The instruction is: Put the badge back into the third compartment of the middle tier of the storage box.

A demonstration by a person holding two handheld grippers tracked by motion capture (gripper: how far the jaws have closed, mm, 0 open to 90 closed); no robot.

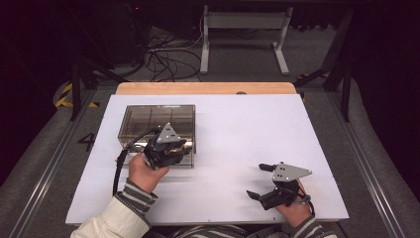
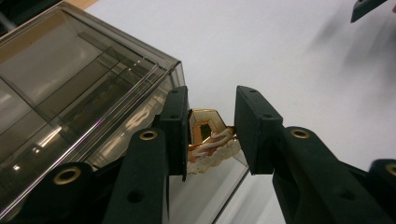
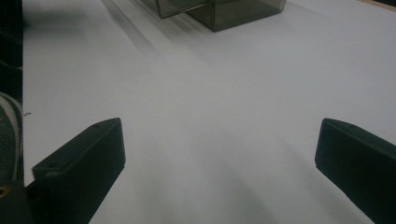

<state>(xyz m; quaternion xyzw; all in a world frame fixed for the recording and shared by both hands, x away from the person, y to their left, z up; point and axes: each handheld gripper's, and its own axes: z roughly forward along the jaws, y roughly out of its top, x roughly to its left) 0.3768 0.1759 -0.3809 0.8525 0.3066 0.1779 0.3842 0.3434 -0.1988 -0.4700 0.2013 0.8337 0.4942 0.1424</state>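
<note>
High view: smoked clear plastic organiser box (image 1: 148,119) with inner dividers sits on the left half of the white table (image 1: 247,129). Left gripper (image 1: 181,148) is at the box's near right corner, held in the person's left hand (image 1: 144,172). Something pale shows at its tips, too small to read here. Right gripper (image 1: 256,181) hovers low over bare table near the front right edge, well apart from the box, jaws spread wide with nothing between them.

Left gripper view: jaws clamped on a small gold and white plastic piece (image 2: 208,140) — flat, glossy, a gold hexagonal top with a cut-out and a scalloped white lower edge. It hangs just over the box's corner. My read: light and stiff, but slick and thin, so it could pivot or pop out under side load. Best held across the flat faces as now, pads squarely on the body rather than on the scalloped edge. What the piece actually is I can't tell, and its lower part is hidden behind the left jaw.

Right gripper view: both jaws far apart, empty, white table between them — box corner cut off at the top edge.
</note>
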